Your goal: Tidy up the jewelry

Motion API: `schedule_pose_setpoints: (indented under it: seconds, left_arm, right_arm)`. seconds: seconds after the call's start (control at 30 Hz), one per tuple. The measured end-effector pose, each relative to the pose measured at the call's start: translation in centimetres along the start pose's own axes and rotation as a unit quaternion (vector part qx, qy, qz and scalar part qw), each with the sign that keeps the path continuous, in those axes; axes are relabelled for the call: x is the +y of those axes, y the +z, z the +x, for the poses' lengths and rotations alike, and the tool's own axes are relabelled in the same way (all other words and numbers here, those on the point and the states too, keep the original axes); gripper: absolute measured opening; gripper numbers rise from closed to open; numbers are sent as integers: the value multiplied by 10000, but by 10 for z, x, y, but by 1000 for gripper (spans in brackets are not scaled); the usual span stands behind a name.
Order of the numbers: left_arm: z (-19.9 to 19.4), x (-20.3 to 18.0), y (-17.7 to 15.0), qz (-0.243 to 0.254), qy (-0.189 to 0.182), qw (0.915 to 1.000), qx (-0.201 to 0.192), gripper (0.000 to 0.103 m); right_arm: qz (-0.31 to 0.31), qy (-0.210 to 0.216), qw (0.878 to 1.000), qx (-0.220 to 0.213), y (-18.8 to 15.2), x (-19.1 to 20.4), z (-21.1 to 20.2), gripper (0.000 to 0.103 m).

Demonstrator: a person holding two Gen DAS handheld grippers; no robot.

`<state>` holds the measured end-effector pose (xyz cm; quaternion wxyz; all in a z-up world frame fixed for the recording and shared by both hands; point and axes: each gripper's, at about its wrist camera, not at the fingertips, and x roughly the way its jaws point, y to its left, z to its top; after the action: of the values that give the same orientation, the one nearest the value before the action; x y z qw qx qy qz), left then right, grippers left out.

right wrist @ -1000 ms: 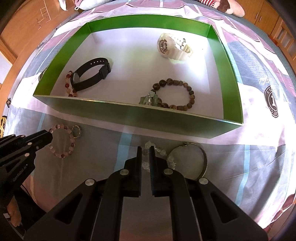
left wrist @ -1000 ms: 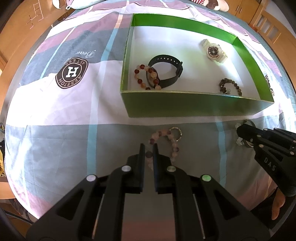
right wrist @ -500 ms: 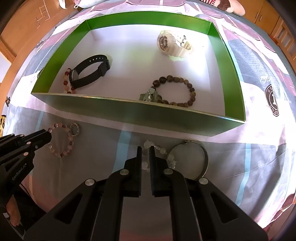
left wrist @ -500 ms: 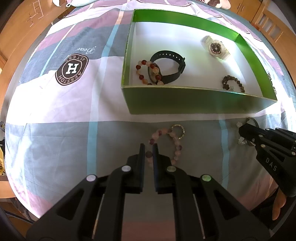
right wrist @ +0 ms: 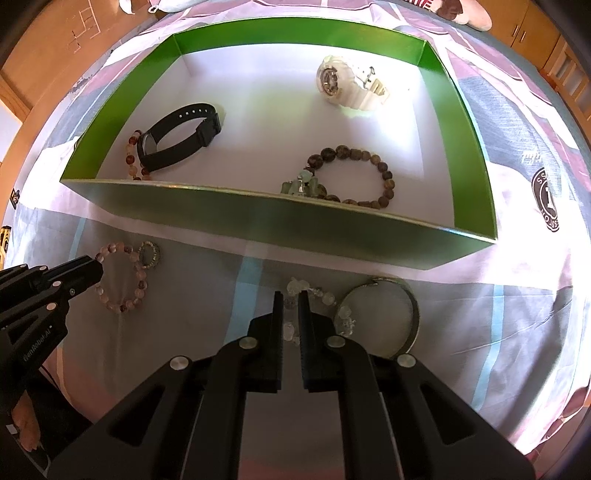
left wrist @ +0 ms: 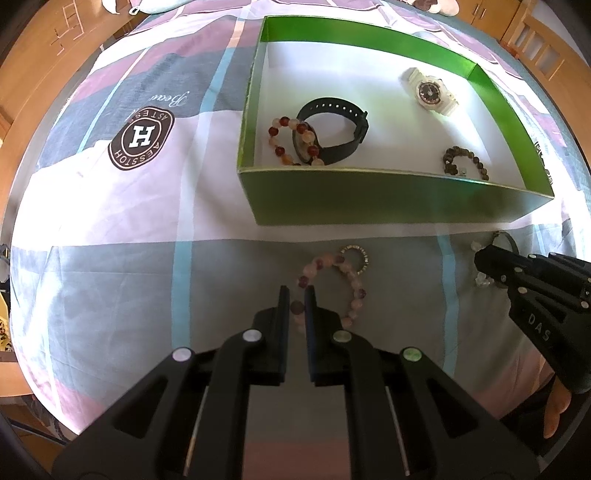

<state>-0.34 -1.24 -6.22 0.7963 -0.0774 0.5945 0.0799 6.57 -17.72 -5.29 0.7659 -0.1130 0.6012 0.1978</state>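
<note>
Pink bead bracelet (left wrist: 334, 286), clear crystal bracelet (right wrist: 317, 306)

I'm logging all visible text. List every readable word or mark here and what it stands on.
"H", ringed by lettering too distorted to read: round brown badge on the bedsheet.
Script word by the badge: upside down, unclear.
"DAS": right gripper.
"GenRobot.AI": left gripper.
Watch dials: too small.

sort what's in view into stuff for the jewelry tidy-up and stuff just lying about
Job:
green box
pink bead bracelet
small ring
clear bead bracelet
metal bangle
watches and bracelets already boxed

Lying about:
patterned bedsheet
pillow
</note>
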Motion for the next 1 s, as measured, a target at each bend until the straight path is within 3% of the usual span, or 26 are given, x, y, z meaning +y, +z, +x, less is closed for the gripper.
schedule_pose_setpoints:
  seconds: [0.53, 1.0]
  left_arm:
    - [-4, 2, 2, -62, -58, 9999, -55, 8]
    - [-36, 16, 12, -235, -230, 9978, -581, 8]
  right_arm:
    - [59, 32, 10000, -43, -2, -3, 0, 7]
    - [140, 174, 9990, -390, -4, -4, -22, 7]
